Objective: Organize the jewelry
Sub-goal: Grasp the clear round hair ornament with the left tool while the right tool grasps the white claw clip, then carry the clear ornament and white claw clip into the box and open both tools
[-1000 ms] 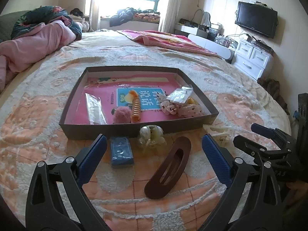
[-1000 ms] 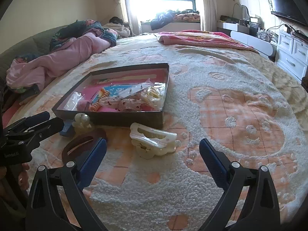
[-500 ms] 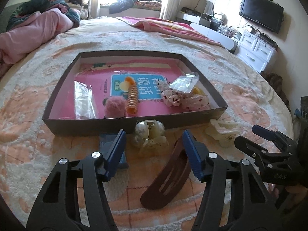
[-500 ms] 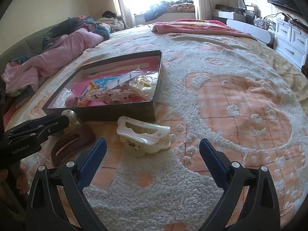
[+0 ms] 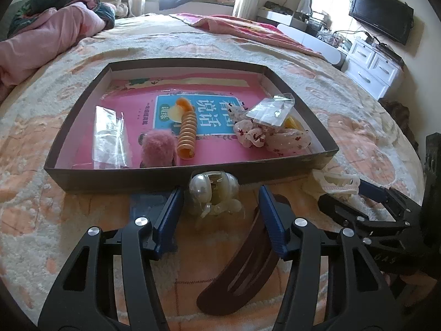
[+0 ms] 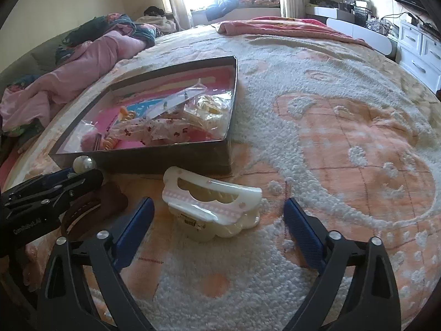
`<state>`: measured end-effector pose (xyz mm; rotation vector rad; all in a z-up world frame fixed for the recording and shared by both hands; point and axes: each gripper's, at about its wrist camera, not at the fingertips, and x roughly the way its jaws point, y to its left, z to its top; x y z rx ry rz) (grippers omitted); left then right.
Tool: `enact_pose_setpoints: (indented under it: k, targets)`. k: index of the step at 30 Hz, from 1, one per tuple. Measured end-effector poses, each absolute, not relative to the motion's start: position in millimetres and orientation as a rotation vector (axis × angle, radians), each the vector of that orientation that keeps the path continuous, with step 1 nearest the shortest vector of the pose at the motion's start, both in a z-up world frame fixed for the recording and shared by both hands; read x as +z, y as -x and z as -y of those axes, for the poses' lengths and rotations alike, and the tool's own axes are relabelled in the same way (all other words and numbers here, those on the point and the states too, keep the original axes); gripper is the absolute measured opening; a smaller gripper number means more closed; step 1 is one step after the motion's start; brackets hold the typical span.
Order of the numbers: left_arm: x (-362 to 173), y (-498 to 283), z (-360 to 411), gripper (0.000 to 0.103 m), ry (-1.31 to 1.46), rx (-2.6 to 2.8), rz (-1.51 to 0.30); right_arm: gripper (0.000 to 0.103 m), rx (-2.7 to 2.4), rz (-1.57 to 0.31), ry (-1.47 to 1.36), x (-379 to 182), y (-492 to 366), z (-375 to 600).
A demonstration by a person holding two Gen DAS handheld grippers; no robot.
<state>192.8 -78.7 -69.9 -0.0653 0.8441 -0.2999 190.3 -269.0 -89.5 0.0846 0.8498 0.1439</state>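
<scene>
My left gripper (image 5: pixel 220 212) is closing around the pearly clip (image 5: pixel 213 193) without touching it; my right gripper (image 6: pixel 217 226), closing, straddles the white claw clip (image 6: pixel 212 204) on the bed (image 6: pixel 344 151) beside the tray (image 5: pixel 193 175).

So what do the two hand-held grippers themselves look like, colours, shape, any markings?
Both look alike. The left hand-held gripper has two black plastic arms with triangular cut-outs and round silver screws, ending in blue textured pads. The right hand-held gripper has the same black frame and blue pads. In the right wrist view, the left one's black side carries small white lettering, too small to read. No cables or sleeves show.
</scene>
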Motion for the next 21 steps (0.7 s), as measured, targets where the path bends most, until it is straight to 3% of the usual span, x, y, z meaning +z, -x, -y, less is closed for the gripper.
enact_pose_setpoints:
  k: [9,21]
  targets:
    - [-71.6,-197.8,76.7,0.032,0.084,-0.266,-0.855,0.066,0.148,-0.851,-0.071,-91.6,-193.2,266.9]
    - [-60.3,-184.5,75.2,0.027,0.096,-0.285,-0.824,0.066,0.181,-0.815,-0.094,-78.0,-181.4,269.5]
